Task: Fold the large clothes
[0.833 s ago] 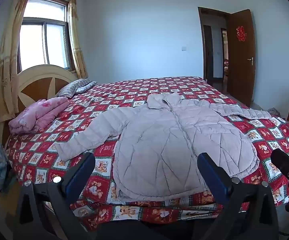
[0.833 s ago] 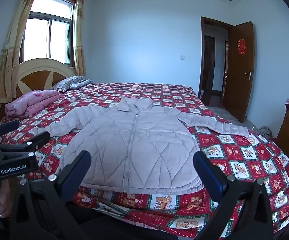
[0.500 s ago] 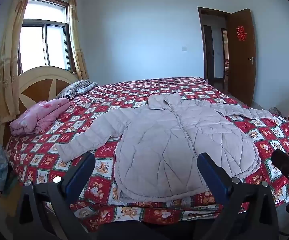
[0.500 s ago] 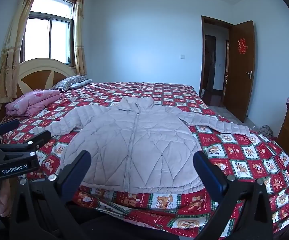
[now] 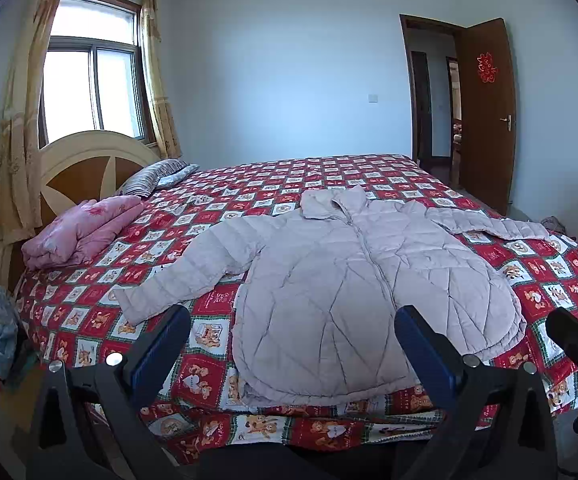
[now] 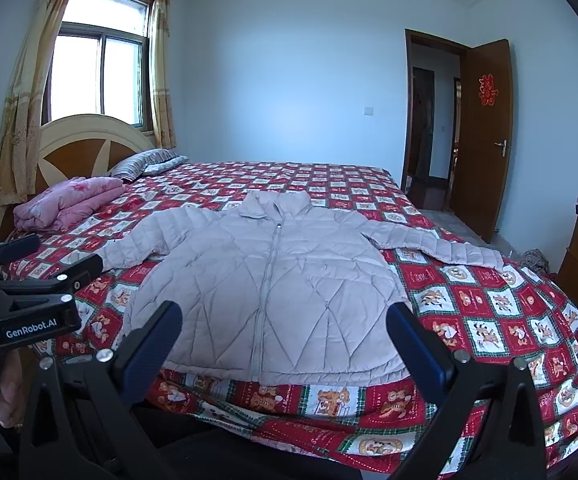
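Two tongs: our left tongs (image 5: 291, 338) and right tongs (image 6: 285, 334) gape, empty
Jacket (image 6: 265, 280): flat on bed (image 6: 489, 312), unfolded

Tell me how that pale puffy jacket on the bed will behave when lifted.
The jacket looks quilted and puffy, so probably light for its size. It lies limp, sleeves sprawled flat, so it will likely sag and dangle. The smooth shell may slip on the bedspread.

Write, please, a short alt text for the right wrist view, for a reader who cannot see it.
A pale quilted jacket lies zipped and flat, sleeves spread, on a bed with a red checked cover. The open right gripper hovers before its hem; the left gripper shows at the left edge.
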Action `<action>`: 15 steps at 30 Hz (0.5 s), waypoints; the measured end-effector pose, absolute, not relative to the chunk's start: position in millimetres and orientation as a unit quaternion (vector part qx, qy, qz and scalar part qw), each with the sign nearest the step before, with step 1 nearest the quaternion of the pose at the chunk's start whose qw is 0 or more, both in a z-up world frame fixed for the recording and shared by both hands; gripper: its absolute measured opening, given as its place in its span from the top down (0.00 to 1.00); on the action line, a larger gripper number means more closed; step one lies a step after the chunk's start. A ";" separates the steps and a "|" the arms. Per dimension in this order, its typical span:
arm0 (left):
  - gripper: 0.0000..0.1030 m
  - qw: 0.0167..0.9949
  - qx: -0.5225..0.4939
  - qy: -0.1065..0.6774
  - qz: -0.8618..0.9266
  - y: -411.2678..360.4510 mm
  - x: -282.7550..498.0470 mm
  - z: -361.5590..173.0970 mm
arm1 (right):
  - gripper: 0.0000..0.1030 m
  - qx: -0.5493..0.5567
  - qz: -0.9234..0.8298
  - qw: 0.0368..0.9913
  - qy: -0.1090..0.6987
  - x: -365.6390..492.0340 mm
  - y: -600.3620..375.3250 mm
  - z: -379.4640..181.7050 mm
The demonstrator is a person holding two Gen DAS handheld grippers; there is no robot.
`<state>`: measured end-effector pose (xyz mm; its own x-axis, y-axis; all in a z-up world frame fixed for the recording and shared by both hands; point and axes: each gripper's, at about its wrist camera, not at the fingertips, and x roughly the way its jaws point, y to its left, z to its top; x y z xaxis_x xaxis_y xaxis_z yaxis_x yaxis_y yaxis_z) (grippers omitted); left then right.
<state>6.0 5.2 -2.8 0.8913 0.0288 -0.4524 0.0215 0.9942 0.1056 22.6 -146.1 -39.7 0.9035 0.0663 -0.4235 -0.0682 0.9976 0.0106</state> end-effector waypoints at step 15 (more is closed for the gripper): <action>0.01 0.972 0.052 0.228 0.007 7.4 4.9 -0.8 | 0.00 -0.001 0.035 0.975 0.218 23.7 -146.4 -39.6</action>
<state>4.9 7.4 -0.8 0.8957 0.0378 -0.4430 0.0100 0.9944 0.1050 23.7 -146.4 -39.6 0.9023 0.0688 -0.4256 -0.0695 0.9975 0.0140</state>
